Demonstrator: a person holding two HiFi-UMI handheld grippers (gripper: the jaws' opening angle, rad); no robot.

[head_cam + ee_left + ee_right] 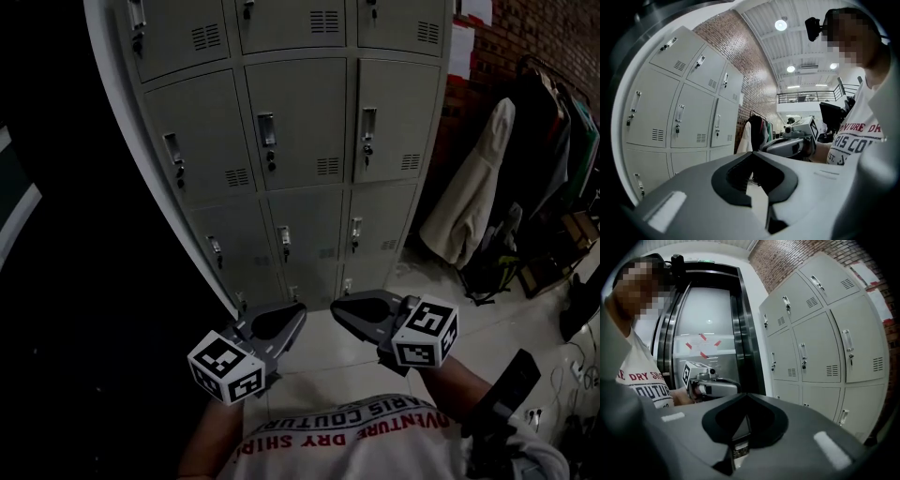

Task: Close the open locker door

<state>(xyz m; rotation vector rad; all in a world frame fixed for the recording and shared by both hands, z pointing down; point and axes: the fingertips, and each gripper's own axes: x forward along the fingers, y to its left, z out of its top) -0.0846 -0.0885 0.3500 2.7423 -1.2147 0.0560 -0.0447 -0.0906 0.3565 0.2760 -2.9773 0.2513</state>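
Observation:
The grey locker bank [300, 122] stands straight ahead; every door I can see on it lies flush, and no open door shows in any view. Its doors also fill the left gripper view [679, 117] and the right gripper view [820, 348]. My left gripper [299, 308] and right gripper [336, 304] hang low in front of my chest, tips pointing at each other, a small gap apart. Both are shut and hold nothing. The left gripper's tip [752, 153] faces the right gripper [787, 146]; the right gripper's tip [746, 394] faces the left gripper [715, 387].
A rack of hanging coats [483, 187] stands right of the lockers against a brick wall [483, 66]. Bags [487, 272] and cables [577, 370] lie on the light floor at the right. A dark steel lift door [708, 333] is left of the lockers.

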